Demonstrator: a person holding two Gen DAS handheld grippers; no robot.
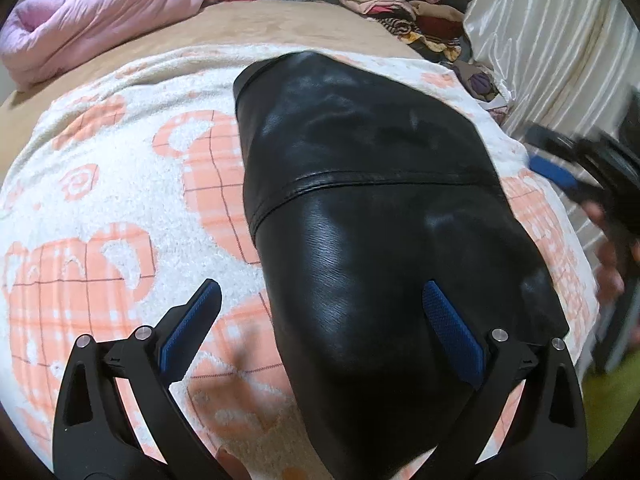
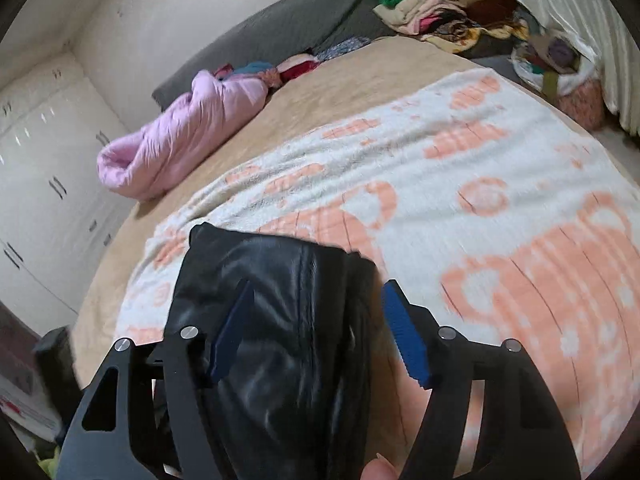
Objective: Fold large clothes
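One glossy black leather garment (image 1: 360,208), already folded into a long panel, lies on the white-and-peach patterned terry blanket (image 1: 120,184) covering the bed, toward its right edge. The left gripper (image 1: 324,320) hovers released over the garment's near end. The right gripper (image 2: 316,328) is parted, gripping nothing. Judged mid-fold; next, grasp the near end and fold it across.

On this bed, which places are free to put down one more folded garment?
Free: the peach-and-white blanket to the left of the black leather garment, and the tan bedcover between this blanket, the pink quilt and the grey pillows. Crowded: the far right corner, where the heap of clothes lies by the curtain.
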